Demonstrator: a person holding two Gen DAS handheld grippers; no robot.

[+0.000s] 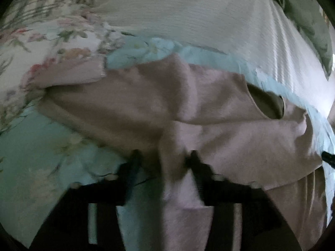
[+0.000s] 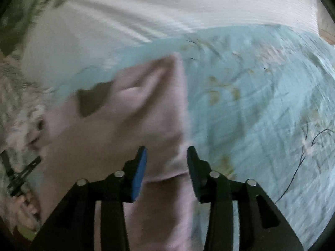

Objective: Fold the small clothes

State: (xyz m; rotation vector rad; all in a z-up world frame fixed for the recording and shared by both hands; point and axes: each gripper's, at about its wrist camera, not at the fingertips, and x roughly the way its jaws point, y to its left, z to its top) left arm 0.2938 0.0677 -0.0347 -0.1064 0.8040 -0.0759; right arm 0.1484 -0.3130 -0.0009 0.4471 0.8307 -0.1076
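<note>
left wrist view: my left claw [image 1: 165, 156] sits nearest, its two dark fingers [image 1: 134, 163] set apart with a bunched ridge of the pink garment [image 1: 188, 108] running up between them. the picture is blurred, so i cannot tell whether the pads press the cloth or only flank it. beyond the fingertips the garment spreads wide across the bed, one sleeve [image 1: 69, 73] reaching toward the left and a dark neck opening [image 1: 266, 104] toward the right. it lies on a light blue floral sheet [image 1: 41, 156]. a tip of my other claw shows at the right edge of this view, beside the garment's hem. farther off lies a white floral quilt [image 1: 48, 35], then a pale ribbed blanket [image 1: 178, 10], and a green cloth [image 1: 303, 16] at the far right corner.

in the right wrist view, my right claw [image 2: 166, 156] is spread open, its blue pad [image 2: 139, 171] and the other finger standing on either side of the garment's edge, the cloth passing loosely between them. the garment [image 2: 117, 129] runs away to the left with the neck opening [image 2: 92, 100] on it; the sheet [image 2: 251, 104] fills the right. at the left edge my left claw [image 2: 21, 175] is in sight. the blanket [image 2: 167, 6] lies farthest.
</note>
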